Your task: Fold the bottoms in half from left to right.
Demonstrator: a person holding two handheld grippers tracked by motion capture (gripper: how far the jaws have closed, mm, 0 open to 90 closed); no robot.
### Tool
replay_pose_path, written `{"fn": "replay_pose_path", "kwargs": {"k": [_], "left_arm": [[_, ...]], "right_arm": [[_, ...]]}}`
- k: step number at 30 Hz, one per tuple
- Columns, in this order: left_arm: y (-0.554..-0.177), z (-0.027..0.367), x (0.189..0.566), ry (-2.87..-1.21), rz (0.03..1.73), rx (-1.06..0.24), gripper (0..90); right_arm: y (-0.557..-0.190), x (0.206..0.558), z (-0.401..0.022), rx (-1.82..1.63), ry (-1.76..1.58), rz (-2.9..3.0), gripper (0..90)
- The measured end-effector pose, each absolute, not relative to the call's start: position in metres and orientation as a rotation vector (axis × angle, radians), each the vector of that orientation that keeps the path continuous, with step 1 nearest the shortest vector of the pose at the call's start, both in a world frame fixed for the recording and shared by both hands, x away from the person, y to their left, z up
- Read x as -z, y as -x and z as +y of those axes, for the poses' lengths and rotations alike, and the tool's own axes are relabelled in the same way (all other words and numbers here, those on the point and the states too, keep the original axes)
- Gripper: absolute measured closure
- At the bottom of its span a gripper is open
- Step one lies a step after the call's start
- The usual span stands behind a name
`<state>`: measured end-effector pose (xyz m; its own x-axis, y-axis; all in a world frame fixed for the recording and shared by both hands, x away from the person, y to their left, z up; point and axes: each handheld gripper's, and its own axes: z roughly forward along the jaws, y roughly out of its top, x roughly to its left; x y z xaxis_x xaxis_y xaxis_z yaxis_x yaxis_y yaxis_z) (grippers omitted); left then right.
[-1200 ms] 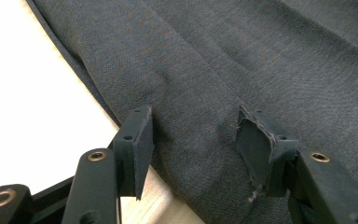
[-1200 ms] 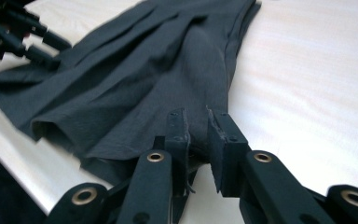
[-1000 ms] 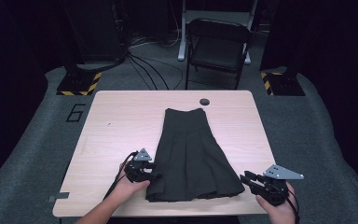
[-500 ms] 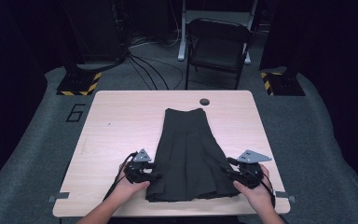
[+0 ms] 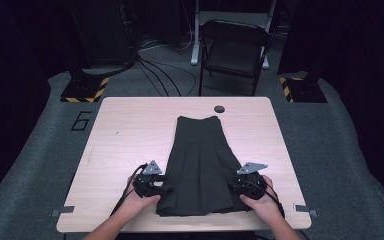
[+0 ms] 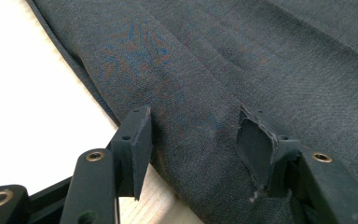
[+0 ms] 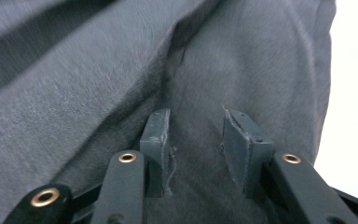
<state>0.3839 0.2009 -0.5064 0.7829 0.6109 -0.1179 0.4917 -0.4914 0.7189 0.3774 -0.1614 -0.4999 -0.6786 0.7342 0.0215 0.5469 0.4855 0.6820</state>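
A recording lab or studio is showing here: black curtains are hanging around a grey carpet (image 5: 330,150), cables (image 5: 155,70) are trailing past hazard-striped stand bases (image 5: 82,92), and a folding chair (image 5: 235,55) is facing the wooden worktop (image 5: 130,135).

A dark grey pleated skirt (image 5: 200,165) lies on a light wood-grain table (image 5: 125,135)

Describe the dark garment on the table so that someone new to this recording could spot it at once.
On the light wooden table, look along the middle, below the small round black grommet. The pleated dark skirt lies flat there, narrow waist at the far end, wide hem between the two grippers; it is the table's only cloth.
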Motion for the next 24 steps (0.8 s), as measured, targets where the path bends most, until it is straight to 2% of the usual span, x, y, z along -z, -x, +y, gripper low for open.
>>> {"fn": "replay_pose_path", "kwargs": {"k": [4, 13, 17, 20, 24], "left_arm": [[-0.385, 0.201, 0.504, -2.188, 0.811, -0.2, 44.7], [-0.387, 0.202, 0.499, -2.175, 0.806, -0.188, 44.5], [-0.387, 0.204, 0.498, -2.17, 0.808, -0.196, 44.5], [-0.387, 0.204, 0.498, -2.17, 0.811, -0.2, 44.5], [-0.387, 0.204, 0.498, -2.173, 0.811, -0.203, 44.3]], "right_arm": [[-0.373, 0.508, -0.162, -0.942, -1.062, 2.513, 63.4], [-0.363, 0.501, -0.16, -0.916, -1.054, 2.468, 63.7], [-0.357, 0.484, -0.163, -1.043, -1.077, 2.392, 61.0], [-0.35, 0.469, -0.16, -1.153, -1.081, 2.318, 54.2], [-0.346, 0.467, -0.148, -1.202, -1.01, 2.353, 50.6]]}}
